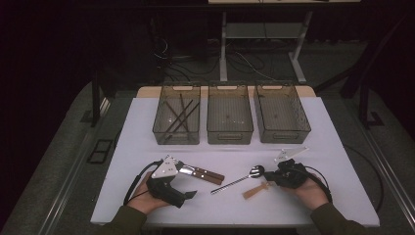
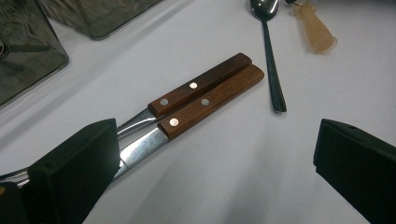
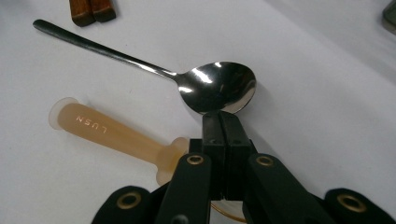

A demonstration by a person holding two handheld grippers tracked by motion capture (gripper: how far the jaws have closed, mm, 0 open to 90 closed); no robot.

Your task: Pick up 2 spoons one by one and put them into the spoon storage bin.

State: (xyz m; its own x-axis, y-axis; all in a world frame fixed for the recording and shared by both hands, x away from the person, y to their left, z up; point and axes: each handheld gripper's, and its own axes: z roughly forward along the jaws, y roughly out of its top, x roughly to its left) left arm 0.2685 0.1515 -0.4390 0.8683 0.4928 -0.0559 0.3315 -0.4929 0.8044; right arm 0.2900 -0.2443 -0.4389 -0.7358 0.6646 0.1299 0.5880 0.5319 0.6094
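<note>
High view: the left gripper (image 1: 188, 194) and right gripper (image 1: 266, 175) rest on the white table (image 1: 323, 147).

Left gripper view: jaws spread wide, grasping nothing, flanking two wooden-handled knives (image 2: 205, 95).

Right gripper view: jaws clenched together on nothing, tips touching the steel spoon (image 3: 217, 86) bowl's near rim, beside an amber plastic handle (image 3: 112, 133).
</note>
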